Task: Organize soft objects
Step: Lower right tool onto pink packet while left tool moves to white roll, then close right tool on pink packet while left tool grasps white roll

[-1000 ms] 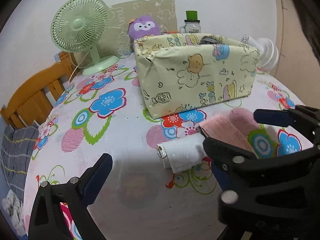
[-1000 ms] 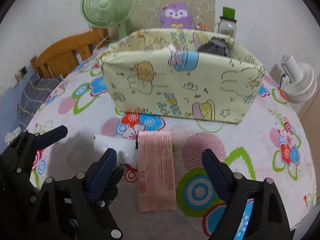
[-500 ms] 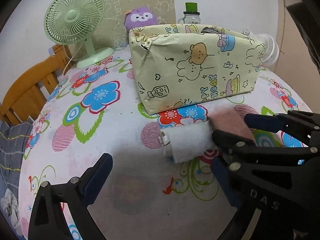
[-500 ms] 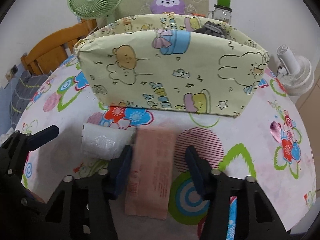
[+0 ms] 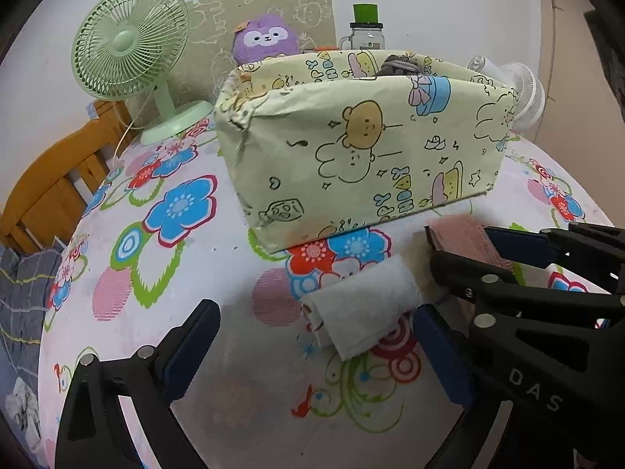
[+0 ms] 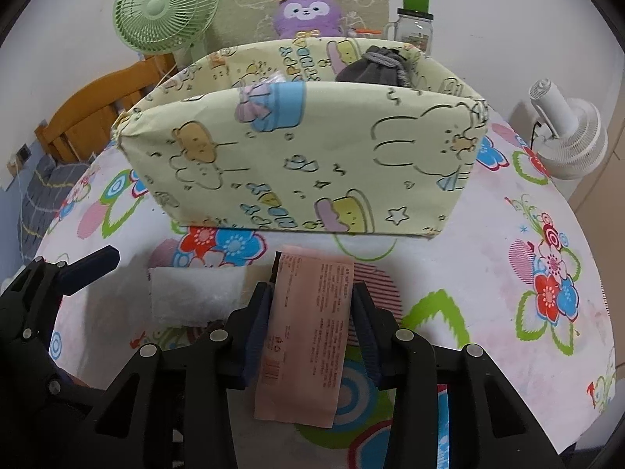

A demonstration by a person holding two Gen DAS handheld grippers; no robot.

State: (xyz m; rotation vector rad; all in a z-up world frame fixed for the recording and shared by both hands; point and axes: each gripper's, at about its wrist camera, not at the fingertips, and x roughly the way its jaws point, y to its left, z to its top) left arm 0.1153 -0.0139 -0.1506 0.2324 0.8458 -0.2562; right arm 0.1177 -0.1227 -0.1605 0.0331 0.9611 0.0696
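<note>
Right wrist view takes in the flowered worktop [image 6: 508,305], and ahead of the jaws the yellow cartoon-print fabric bin [image 6: 297,156], open-topped, with a grey drawstring pouch [image 6: 375,66] already inside at its far right. Behind the bin stand a green fan [image 6: 166,6], a purple plush [image 6: 308,13] and a glass jar with a green lid [image 6: 414,25]; a white fan [image 6: 566,136] sits off to the right.

Just left of the right gripper's jaws lies a white rolled cloth [image 6: 195,297], short of the bin's front wall. Between those jaws lies the pink packet [image 6: 308,332], flat on the worktop. The right gripper [image 6: 312,312] has its pads pressed on the packet's two long edges, closed on it, though the packet does not look lifted. The left gripper [image 5: 312,348] is wide open, the rolled cloth sitting between and just ahead of its jaws, untouched.

Risk, as I judge it: the packet is thin and limp, so an edge pinch may buckle it or let it slide out on the lift. The bin's front wall is tall and close, so a low carry could snag the packet's drooping end on the rim. The two grippers are crowded together and could collide.
</note>
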